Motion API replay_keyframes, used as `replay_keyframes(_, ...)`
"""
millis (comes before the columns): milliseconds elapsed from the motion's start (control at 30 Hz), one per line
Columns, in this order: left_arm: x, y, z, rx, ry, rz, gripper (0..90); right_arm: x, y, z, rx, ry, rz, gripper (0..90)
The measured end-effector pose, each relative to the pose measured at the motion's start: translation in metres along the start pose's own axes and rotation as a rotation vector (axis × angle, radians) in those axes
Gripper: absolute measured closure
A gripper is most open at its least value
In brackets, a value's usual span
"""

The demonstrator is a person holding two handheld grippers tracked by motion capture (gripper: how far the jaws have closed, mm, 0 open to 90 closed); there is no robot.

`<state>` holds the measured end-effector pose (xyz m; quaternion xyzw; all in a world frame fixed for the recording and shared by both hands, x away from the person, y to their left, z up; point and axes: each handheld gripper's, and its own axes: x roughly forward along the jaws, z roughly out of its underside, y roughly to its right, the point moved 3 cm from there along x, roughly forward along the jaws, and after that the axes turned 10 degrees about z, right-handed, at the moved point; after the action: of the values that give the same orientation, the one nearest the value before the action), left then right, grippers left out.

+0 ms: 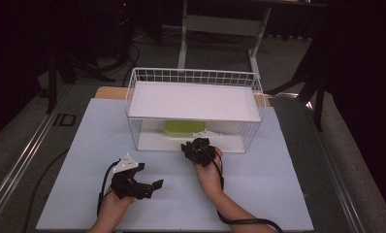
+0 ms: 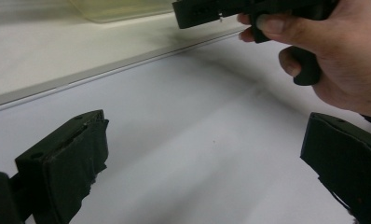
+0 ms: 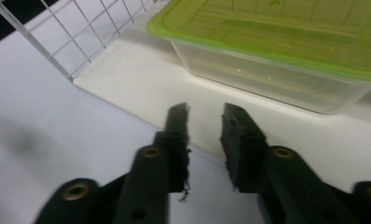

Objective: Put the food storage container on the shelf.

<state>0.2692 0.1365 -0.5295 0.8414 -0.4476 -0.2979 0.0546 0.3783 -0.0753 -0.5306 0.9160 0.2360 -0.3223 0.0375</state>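
Right gripper (image 3: 204,112) jaws slightly apart, empty, too narrow for the green-lidded clear plastic container (image 3: 286,51) at upper right: risk of shoving it deeper into the white wire basket (image 1: 133,92).

My high view: above table's near side, looking forward and down on wire rack (image 1: 193,104). My gripper views: low, close, along jaws — both share rack's bottom shelf (image 3: 141,86), lidded container (image 3: 286,51).

We see a white wire rack (image 1: 249,80) (two shelves, the upper one bare) standing on the pale bench (image 1: 278,194), with a desk frame (image 1: 220,24) behind.
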Motion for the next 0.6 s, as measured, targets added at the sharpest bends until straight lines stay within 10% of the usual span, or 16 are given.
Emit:
replay_keyframes(267,0.0,0.004,-0.006,0.004,-0.006,0.031,1.6,-0.019,0.006,0.001,-0.036,0.019,-0.006,43.7)
replay_keyframes(600,-0.007,0.012,-0.017,0.034,-0.009,0.064,1.5,-0.044,0.005,0.008,-0.058,0.032,-0.127,17.1)
